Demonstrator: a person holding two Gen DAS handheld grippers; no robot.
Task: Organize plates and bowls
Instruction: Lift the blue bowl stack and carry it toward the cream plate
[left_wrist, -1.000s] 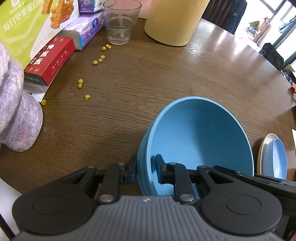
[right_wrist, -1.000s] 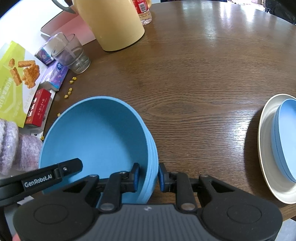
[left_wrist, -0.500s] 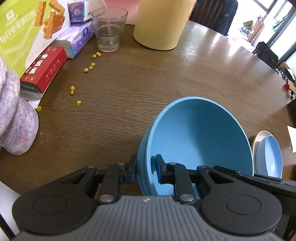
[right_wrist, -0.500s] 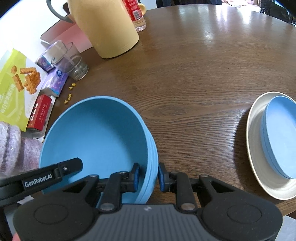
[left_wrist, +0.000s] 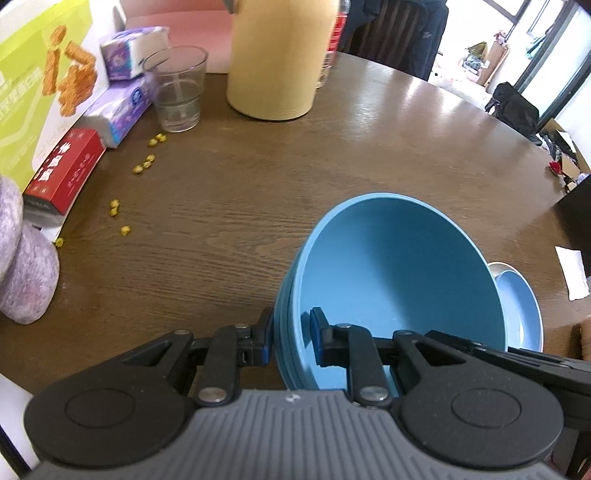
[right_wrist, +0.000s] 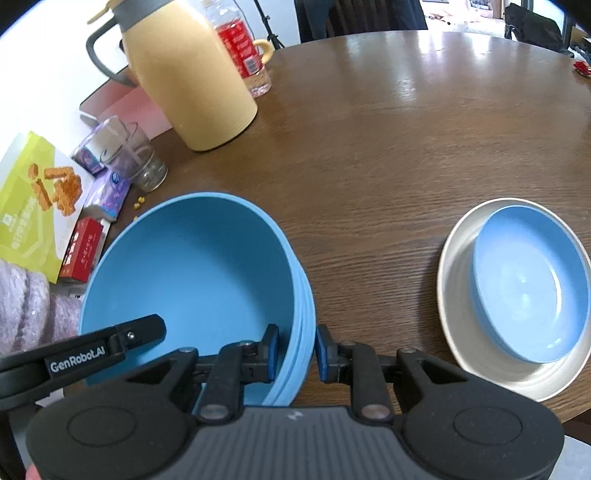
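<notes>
A stack of blue bowls (left_wrist: 399, 280) is held above the brown table between both grippers. My left gripper (left_wrist: 290, 341) is shut on its left rim. My right gripper (right_wrist: 295, 350) is shut on its right rim; the stack (right_wrist: 192, 280) fills the lower left of the right wrist view. A blue plate (right_wrist: 532, 284) lies in a cream plate (right_wrist: 454, 295) on the table to the right. Both plates show past the bowls in the left wrist view (left_wrist: 524, 306).
At the back left stand a yellow jug (right_wrist: 188, 77), a glass (left_wrist: 177, 88), tissue packs (left_wrist: 122, 107), a green snack box (left_wrist: 40, 85), a red box (left_wrist: 62, 170) and a red-labelled bottle (right_wrist: 243, 55). Yellow crumbs (left_wrist: 144, 166) lie on the table. A purple sleeve (left_wrist: 22, 269) is at left.
Both grippers have lifted the bowl stack and drawn it back toward me. The table items look smaller and farther, and the plates have come more fully into view.
</notes>
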